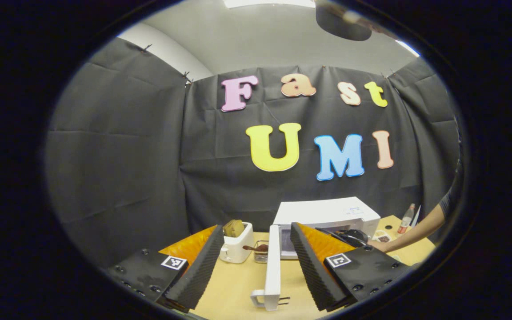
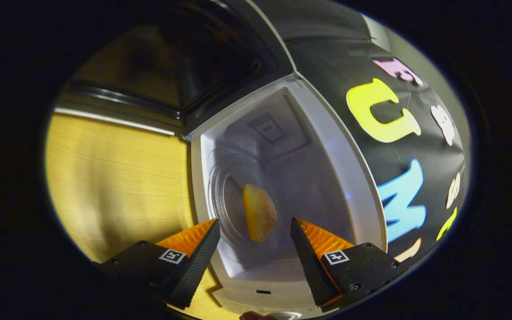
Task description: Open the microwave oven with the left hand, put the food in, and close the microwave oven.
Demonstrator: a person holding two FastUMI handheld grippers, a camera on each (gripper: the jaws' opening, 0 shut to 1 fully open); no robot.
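Observation:
The white microwave (image 1: 327,212) stands at the back of the table, its door (image 1: 274,262) swung out and seen edge-on, handle end nearest me. My left gripper (image 1: 256,226) is open; the door edge lies between its fingers, closer to the right one, and neither pad presses on it. My right gripper (image 2: 254,221) is open in front of the lit cavity (image 2: 282,169). A yellow-orange piece of food (image 2: 259,218) lies on the glass turntable (image 2: 227,200) just beyond its fingertips, free of both pads. The right gripper (image 1: 349,235) and a person's forearm (image 1: 416,231) reach in at the oven's mouth.
A white toaster (image 1: 236,243) holding a slice stands left of the door, with a small glass container (image 1: 260,252) beside it. A bottle (image 1: 405,219) stands right of the microwave. The dark inner side of the door (image 2: 202,58) hangs over the wooden tabletop (image 2: 118,178).

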